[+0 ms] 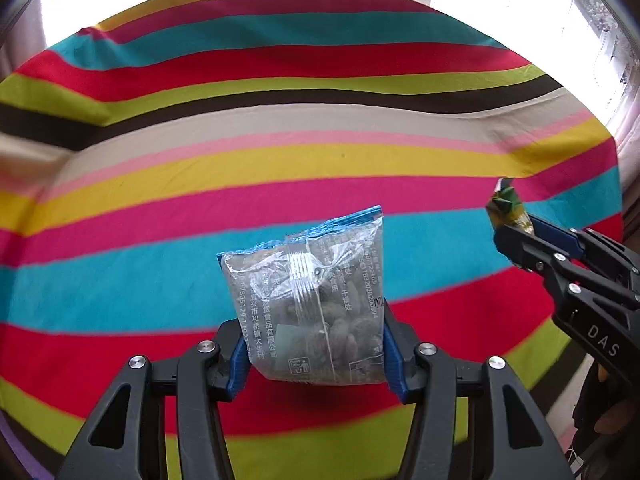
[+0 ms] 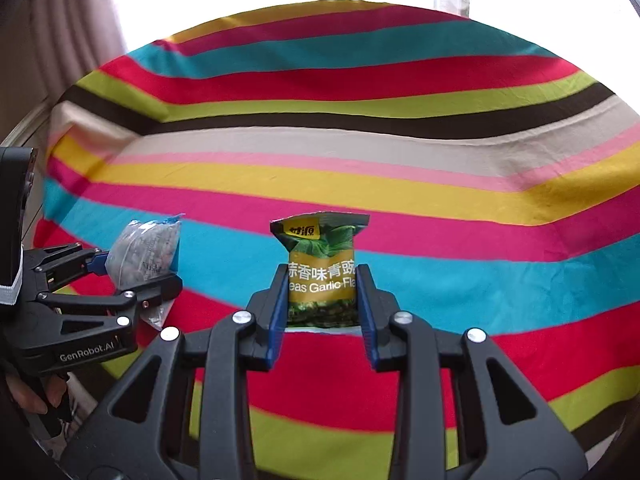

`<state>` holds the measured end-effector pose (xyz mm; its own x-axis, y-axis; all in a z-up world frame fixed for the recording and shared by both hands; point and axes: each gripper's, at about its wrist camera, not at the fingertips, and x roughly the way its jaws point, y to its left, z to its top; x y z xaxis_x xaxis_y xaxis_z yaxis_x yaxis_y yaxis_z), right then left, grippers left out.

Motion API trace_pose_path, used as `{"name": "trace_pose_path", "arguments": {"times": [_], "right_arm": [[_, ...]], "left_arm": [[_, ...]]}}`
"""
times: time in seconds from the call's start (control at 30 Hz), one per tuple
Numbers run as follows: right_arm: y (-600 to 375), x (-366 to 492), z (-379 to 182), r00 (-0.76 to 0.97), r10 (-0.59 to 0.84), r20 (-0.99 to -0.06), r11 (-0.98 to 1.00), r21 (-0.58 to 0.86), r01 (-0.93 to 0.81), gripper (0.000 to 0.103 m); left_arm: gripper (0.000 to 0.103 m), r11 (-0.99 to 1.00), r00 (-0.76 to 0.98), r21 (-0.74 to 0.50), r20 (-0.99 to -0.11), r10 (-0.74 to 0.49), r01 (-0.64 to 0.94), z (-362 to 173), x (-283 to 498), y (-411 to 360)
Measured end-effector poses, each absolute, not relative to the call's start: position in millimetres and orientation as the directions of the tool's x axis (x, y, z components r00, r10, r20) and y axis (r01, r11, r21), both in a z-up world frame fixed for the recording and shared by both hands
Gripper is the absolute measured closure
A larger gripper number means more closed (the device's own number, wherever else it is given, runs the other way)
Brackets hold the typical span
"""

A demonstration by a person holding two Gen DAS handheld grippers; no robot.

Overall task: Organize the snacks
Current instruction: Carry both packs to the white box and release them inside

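Observation:
My left gripper (image 1: pixel 314 344) is shut on a clear snack bag with a blue top edge (image 1: pixel 312 300) and holds it upright above the striped cloth. It also shows in the right wrist view (image 2: pixel 146 256), at the left, in the left gripper (image 2: pixel 132 276). My right gripper (image 2: pixel 322 292) is shut on a green and yellow garlic pea packet (image 2: pixel 322 268), held upright above the cloth. In the left wrist view the right gripper (image 1: pixel 514 236) is at the right edge with the packet's top (image 1: pixel 506 208) sticking out.
A table covered by a bright striped cloth (image 1: pixel 280 160) fills both views. A bright window with curtains (image 2: pixel 60 20) lies behind the far edge. The cloth's right edge (image 1: pixel 618 184) drops off near the right gripper.

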<state>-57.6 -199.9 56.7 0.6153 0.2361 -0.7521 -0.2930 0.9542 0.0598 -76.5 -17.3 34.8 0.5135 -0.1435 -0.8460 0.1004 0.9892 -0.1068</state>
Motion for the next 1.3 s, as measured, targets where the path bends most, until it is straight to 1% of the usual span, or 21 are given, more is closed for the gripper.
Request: {"name": "trace_pose_path", "arguments": {"times": [0.2, 0.33, 0.37, 0.53, 0.67, 0.97, 1.3], "right_arm": [[-176.8, -83.3, 66.9, 0.624, 0.248, -0.741, 0.94, 0.027, -0.341, 0.067], [-164.2, -98.2, 75.6, 0.635, 0.258, -0.728, 0.93, 0.009, -0.367, 0.067], [-163.7, -100.1, 75.7, 0.636, 0.261, -0.726, 0.928, 0.006, -0.373, 0.067], [-152.0, -118.8, 87.2, 0.644, 0.266, -0.717, 0.917, -0.018, -0.398, 0.067], [-145.1, -130.0, 95.1, 0.652, 0.267, -0.709, 0.91, -0.037, -0.412, 0.067], [-125.8, -150.2, 109.1, 0.66, 0.273, -0.7, 0.891, -0.076, -0.448, 0.067], [-81.3, -176.5, 119.9, 0.624, 0.356, -0.695, 0.826, -0.079, -0.559, 0.067]], "left_arm": [[0.049, 0.989, 0.54, -0.112, -0.828, -0.149, 0.101, 54.6, -136.1, 19.6], [0.049, 0.99, 0.558, -0.107, -0.818, -0.143, 0.097, 61.6, -156.8, 15.9], [0.049, 0.99, 0.56, -0.107, -0.816, -0.143, 0.096, 58.6, -149.9, 7.4], [0.049, 0.99, 0.569, -0.109, -0.81, -0.142, 0.092, 61.9, -167.3, 18.3], [0.049, 0.99, 0.58, -0.109, -0.803, -0.139, 0.086, 60.2, -162.8, 10.2], [0.049, 0.99, 0.606, -0.121, -0.784, -0.137, 0.067, 68.9, -189.7, 35.3], [0.048, 0.995, 0.657, -0.1, -0.75, -0.073, -0.005, 84.7, -223.8, 75.0]]}}
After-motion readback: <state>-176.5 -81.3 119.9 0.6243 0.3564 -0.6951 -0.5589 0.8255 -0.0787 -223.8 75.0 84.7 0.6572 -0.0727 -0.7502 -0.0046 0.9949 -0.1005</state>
